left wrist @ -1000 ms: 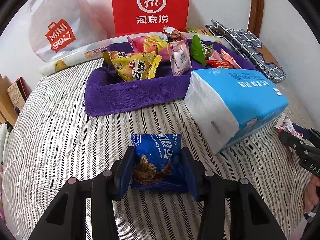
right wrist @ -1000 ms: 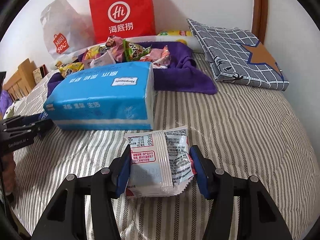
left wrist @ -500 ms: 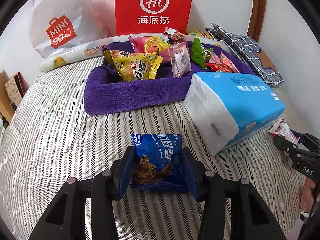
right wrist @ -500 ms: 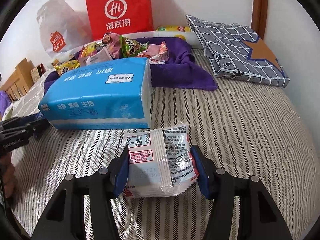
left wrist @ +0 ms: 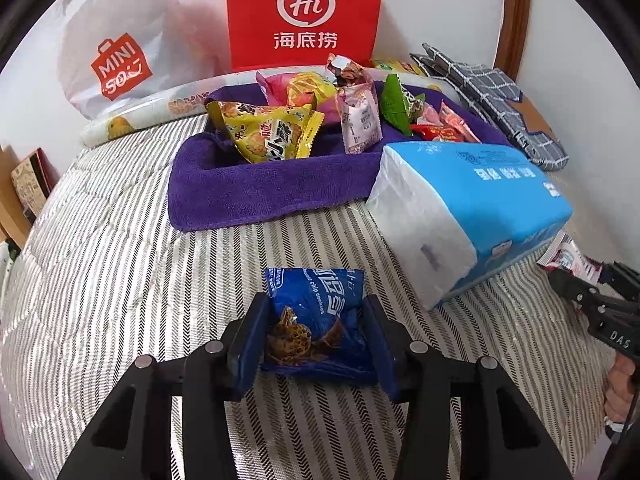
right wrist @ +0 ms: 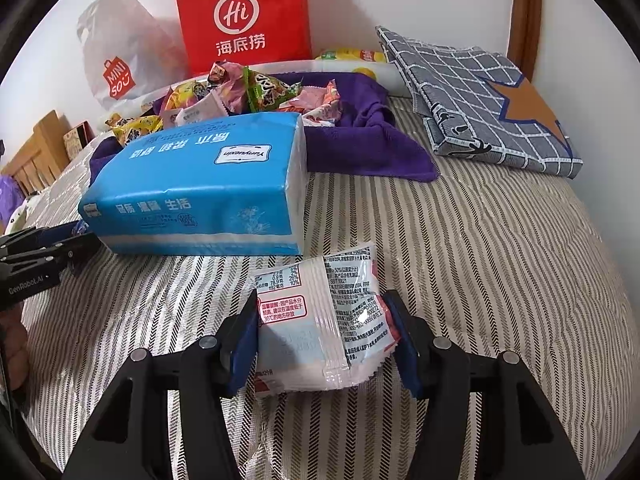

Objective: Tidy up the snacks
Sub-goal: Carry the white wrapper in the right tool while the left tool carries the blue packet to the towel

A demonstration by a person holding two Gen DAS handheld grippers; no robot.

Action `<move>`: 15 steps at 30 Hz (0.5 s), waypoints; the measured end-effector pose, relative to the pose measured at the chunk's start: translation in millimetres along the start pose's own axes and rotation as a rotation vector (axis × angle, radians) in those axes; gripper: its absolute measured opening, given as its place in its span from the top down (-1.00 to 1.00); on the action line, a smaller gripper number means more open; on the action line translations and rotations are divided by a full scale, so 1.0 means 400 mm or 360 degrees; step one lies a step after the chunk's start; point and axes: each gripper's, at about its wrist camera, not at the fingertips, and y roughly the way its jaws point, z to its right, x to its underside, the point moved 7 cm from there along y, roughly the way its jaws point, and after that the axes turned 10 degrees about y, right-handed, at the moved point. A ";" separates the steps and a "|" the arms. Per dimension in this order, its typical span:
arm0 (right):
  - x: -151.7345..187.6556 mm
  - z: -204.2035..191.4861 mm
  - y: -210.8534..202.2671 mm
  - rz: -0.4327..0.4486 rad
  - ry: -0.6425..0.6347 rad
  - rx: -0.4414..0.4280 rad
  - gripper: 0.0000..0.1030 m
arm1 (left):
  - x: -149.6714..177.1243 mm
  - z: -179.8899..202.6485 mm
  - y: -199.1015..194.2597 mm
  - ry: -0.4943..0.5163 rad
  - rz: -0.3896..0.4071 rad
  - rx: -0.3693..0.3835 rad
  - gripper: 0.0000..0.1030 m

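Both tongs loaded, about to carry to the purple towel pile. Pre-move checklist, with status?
1. Left tongs shut on the blue cookie packet: ok.
2. Right tongs shut on the white snack packet: ok.
3. Grip depth: both packets sit well between the pads: ok.
4. Drop spot: purple towel already holds the snack pile, bare patch at its front: ok.
5. Right path: blue tissue pack lies between the right tongs and the towel: not ok, go over or around it.
6. Grip firmness: cannot tell.
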 end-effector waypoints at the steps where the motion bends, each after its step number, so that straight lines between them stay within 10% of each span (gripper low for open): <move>1: 0.001 -0.001 -0.002 0.0002 -0.0008 0.0000 -0.07 | 0.000 -0.001 -0.001 -0.0002 -0.0002 0.0007 0.15; 15: -0.010 -0.025 -0.100 0.0042 0.0000 -0.0072 0.08 | -0.008 0.035 -0.082 -0.0056 -0.0023 0.0178 0.18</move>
